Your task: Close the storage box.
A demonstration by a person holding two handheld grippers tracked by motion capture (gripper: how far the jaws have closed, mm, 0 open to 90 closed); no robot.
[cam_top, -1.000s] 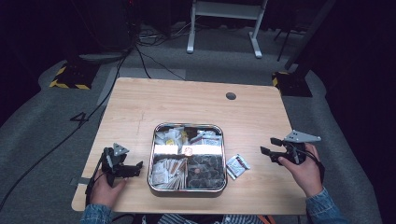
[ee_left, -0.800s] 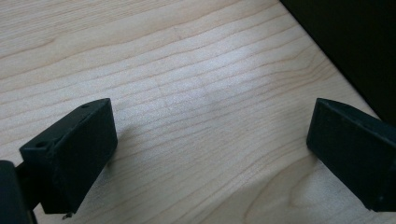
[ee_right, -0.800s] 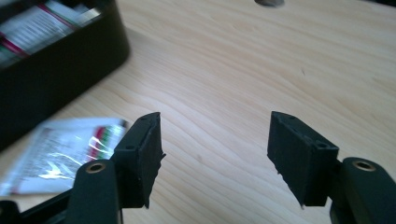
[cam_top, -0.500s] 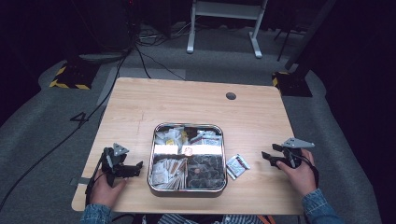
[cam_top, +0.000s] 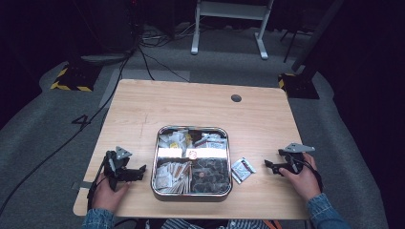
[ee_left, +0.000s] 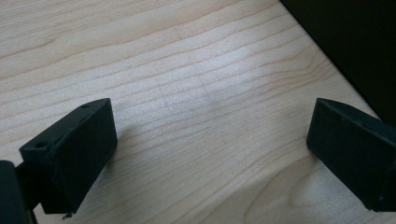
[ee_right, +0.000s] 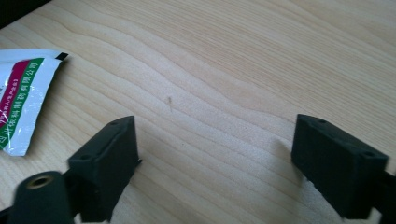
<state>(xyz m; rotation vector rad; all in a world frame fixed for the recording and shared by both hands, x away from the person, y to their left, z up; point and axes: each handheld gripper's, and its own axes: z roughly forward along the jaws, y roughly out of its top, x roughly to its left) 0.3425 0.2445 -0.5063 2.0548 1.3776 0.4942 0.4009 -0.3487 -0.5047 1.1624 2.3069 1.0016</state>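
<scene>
Pale wooden table under dim light, dark floor and cables beyond. White sachet with red and green print lying flat on the wood, just beside right wall of square metal tray, apart from both grippers. Right gripper low over the table, right of the sachet, jaws just opened further and standing wide, nothing between them but bare wood. Left gripper resting near the tray's left side, jaws also wide apart and empty. Tray loaded with assorted small packets.
</scene>
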